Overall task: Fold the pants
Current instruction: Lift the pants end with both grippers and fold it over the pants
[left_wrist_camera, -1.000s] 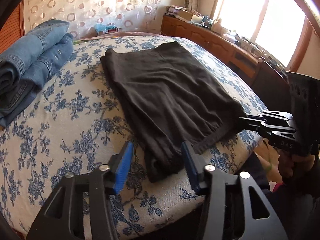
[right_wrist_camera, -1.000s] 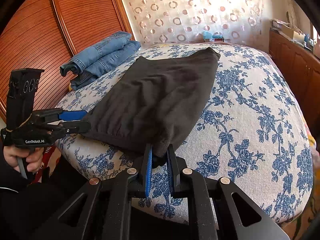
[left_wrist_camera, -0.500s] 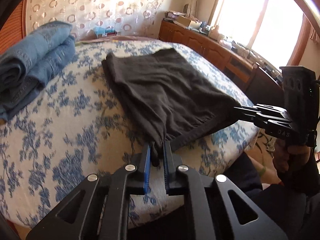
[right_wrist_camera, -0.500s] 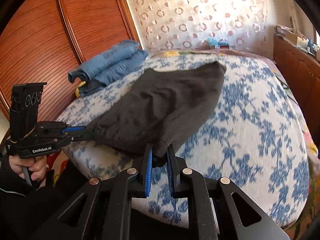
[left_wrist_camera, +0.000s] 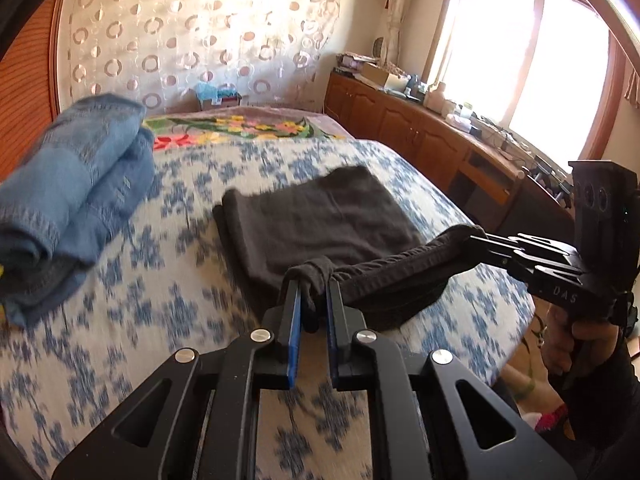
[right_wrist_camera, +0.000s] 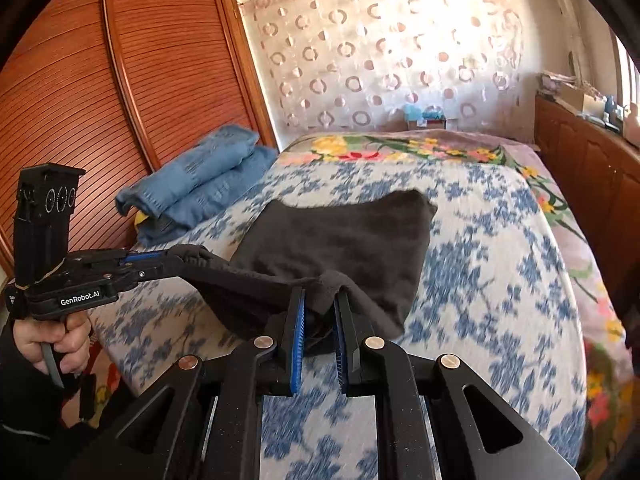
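Black pants (left_wrist_camera: 320,216) lie on the blue-flowered bedspread (left_wrist_camera: 160,300), their near hem lifted off the bed. My left gripper (left_wrist_camera: 313,288) is shut on the hem's left corner. My right gripper (right_wrist_camera: 320,300) is shut on the hem's right corner; it also shows in the left wrist view (left_wrist_camera: 476,238). The hem band stretches taut between the two grippers, raised above the rest of the pants (right_wrist_camera: 348,232). The left gripper also shows in the right wrist view (right_wrist_camera: 176,258), held by a hand.
Folded blue jeans (left_wrist_camera: 68,200) are stacked at the bed's far left, beside a wooden louvred wardrobe (right_wrist_camera: 100,100). A wooden cabinet (left_wrist_camera: 420,132) with clutter runs along the right under a bright window. A flowered blanket (right_wrist_camera: 400,148) covers the bed's head.
The left gripper closed on the hem's corner. Both grippers then lifted the hem off the bed and carried it forward over the pants, toward the bed's head.
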`<action>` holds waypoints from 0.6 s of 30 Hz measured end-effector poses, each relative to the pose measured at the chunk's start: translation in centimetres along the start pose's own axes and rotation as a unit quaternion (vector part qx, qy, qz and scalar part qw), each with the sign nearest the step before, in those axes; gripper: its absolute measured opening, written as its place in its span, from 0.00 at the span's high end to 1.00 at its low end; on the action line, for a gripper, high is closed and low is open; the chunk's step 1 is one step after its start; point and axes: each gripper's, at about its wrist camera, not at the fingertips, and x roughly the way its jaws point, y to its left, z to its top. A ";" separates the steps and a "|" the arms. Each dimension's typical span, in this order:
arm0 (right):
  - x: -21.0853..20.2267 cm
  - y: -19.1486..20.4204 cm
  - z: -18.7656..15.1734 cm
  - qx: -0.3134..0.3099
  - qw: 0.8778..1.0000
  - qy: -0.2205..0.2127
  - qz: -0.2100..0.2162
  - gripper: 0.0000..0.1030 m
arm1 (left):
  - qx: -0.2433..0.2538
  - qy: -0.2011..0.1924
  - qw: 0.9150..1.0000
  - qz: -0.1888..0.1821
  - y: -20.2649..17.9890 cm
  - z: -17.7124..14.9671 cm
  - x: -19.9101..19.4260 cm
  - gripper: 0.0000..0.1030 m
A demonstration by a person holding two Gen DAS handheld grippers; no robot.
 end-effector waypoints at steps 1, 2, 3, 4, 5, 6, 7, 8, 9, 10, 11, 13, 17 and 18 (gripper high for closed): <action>0.3 -0.2 0.4 0.002 1.000 -0.002 -0.001 0.87 | 0.000 -0.001 1.000 0.002 0.1 0.5 0.3 0.88; 0.5 -0.3 0.7 0.004 1.000 -0.004 -0.001 0.87 | 0.000 -0.003 1.000 0.003 0.3 1.0 0.6 0.88; 0.7 -0.5 1.1 0.008 1.000 -0.005 -0.001 0.87 | 0.001 -0.004 1.000 0.005 0.4 1.2 0.8 0.88; 1.0 -0.7 1.3 0.013 1.000 -0.005 0.001 0.87 | 0.001 -0.005 1.000 0.010 0.6 1.6 1.1 0.88; 1.2 -0.7 1.6 0.017 1.000 -0.006 0.005 0.87 | 0.000 -0.005 1.000 0.011 0.8 1.8 1.3 0.88; 1.4 -0.7 1.9 0.016 1.000 -0.007 0.003 0.87 | -0.002 -0.007 1.000 0.012 1.0 2.1 1.5 0.88; 1.6 -0.7 2.2 0.012 1.000 -0.009 -0.001 0.87 | -0.002 -0.007 1.000 0.012 1.1 2.3 1.7 0.88; 1.8 -0.6 2.5 0.009 1.000 -0.009 -0.003 0.87 | -0.003 -0.008 1.000 0.014 1.3 2.6 1.9 0.88; 2.1 -0.7 2.7 0.008 1.000 -0.010 -0.002 0.87 | -0.004 -0.008 1.000 0.015 1.4 2.9 2.1 0.88; 2.4 -0.8 3.0 0.007 1.000 -0.010 -0.002 0.87 | -0.003 -0.008 1.000 0.016 1.5 3.2 2.2 0.88; 2.6 -0.9 3.2 0.006 1.000 -0.010 -0.003 0.87 | -0.002 -0.008 1.000 0.017 1.7 3.5 2.5 0.88; 3.2 -1.3 3.8 0.006 1.000 -0.009 -0.003 0.87 | -0.001 -0.006 1.000 0.020 2.0 4.1 3.2 0.88; 5.0 -1.8 5.0 -0.005 1.000 0.003 -0.009 0.87 | -0.004 0.001 1.000 0.027 2.8 5.0 4.6 0.88; 5.7 -1.9 5.3 -0.009 1.000 0.007 -0.012 0.87 | -0.005 0.005 1.000 0.029 3.0 5.4 5.2 0.88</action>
